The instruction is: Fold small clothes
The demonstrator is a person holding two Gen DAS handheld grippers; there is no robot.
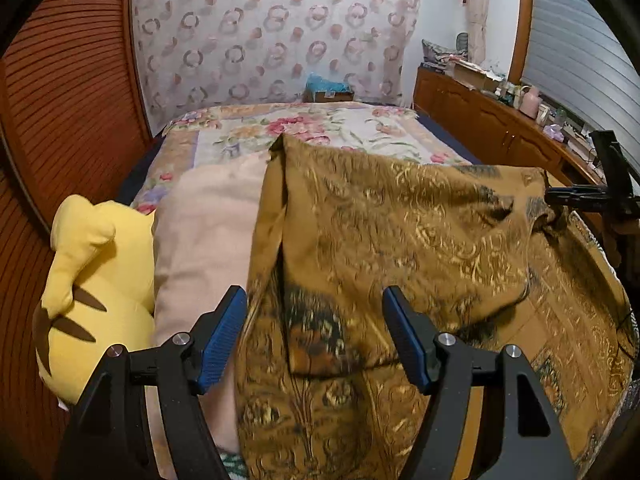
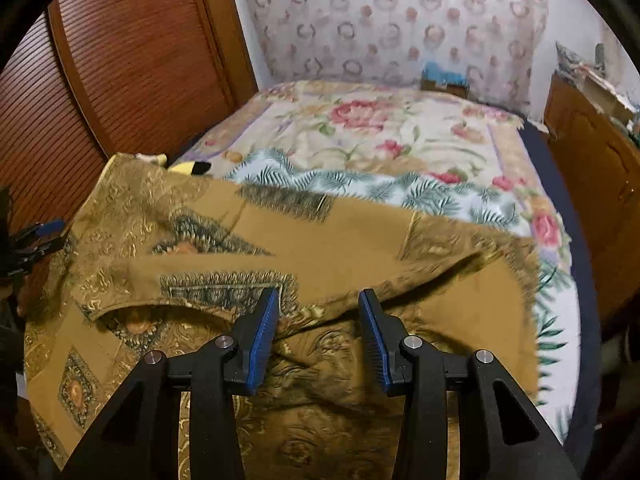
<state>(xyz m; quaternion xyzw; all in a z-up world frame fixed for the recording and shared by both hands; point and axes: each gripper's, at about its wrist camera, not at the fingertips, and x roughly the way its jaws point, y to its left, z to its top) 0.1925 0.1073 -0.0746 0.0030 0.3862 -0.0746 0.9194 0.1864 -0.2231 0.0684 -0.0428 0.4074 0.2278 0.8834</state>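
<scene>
A mustard-gold cloth with a dark ornate print (image 1: 400,232) lies on the bed, its upper layer folded over the lower one. My left gripper (image 1: 315,294) hangs open just above the cloth's left part, blue pads (image 1: 224,336) wide apart and nothing pressed between them. At the far right of the left wrist view, my right gripper (image 1: 576,196) is at the cloth's raised corner. In the right wrist view the right gripper (image 2: 319,294) stands open over the folded edge of the cloth (image 2: 280,240), pads clear of it. The left gripper (image 2: 36,240) shows at the left edge.
A yellow plush toy (image 1: 92,280) and a pink pillow (image 1: 200,232) lie left of the cloth. Beyond it are a flowered bedspread (image 1: 320,128) and a leaf-print sheet (image 2: 360,188). A slatted wooden door (image 1: 60,100) stands on the left and a cluttered wooden sideboard (image 1: 500,128) on the right.
</scene>
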